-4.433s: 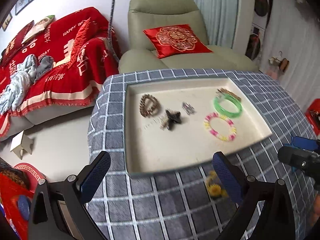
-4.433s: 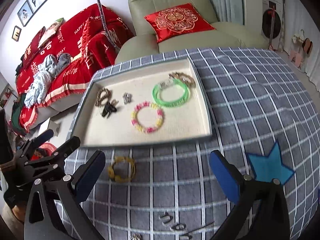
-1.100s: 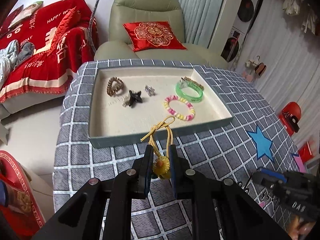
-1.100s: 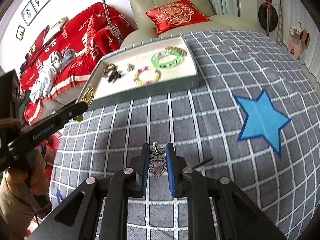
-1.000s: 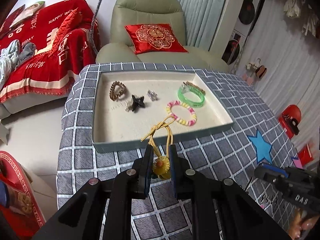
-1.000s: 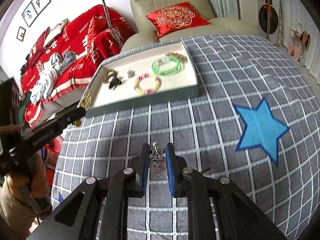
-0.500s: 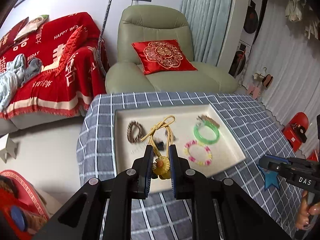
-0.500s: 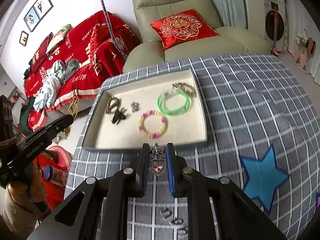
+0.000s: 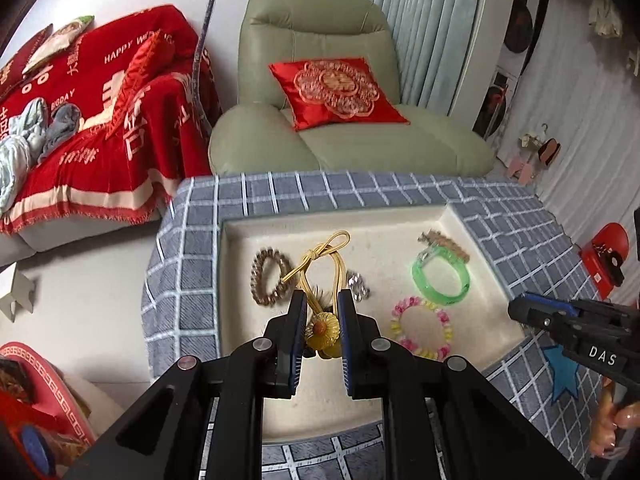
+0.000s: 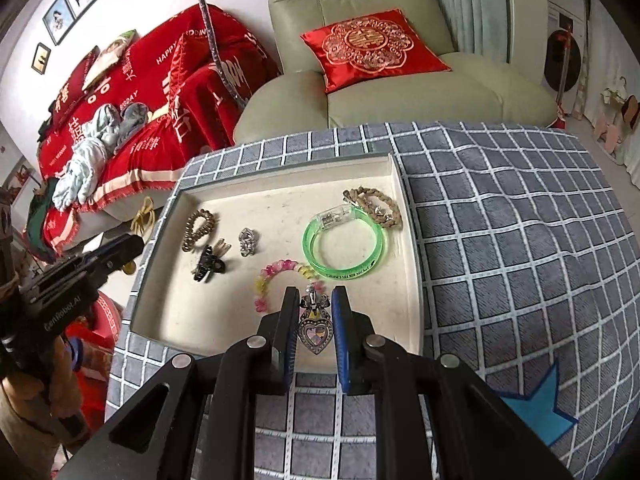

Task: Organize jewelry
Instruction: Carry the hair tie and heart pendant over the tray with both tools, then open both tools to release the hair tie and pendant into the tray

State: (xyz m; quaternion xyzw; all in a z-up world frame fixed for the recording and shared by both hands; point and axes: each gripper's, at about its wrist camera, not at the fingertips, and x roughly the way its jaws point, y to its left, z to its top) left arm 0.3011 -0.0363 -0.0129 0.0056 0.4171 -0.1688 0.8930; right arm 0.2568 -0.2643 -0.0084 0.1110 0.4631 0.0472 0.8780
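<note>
Two pieces are mid-delivery: left gripper (image 9: 322,314) fingers pinch the yellow flower hair tie (image 9: 320,330), right gripper (image 10: 314,306) fingers clamp the heart pendant (image 10: 315,331), both over the cream tray (image 10: 280,200). Next, likely lower onto bare felt, then release clear of the beaded bracelet (image 10: 276,276)

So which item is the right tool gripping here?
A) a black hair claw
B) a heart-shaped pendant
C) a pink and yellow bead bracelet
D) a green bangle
B: the right tool is shut on the heart-shaped pendant, above the tray's near edge.
</note>
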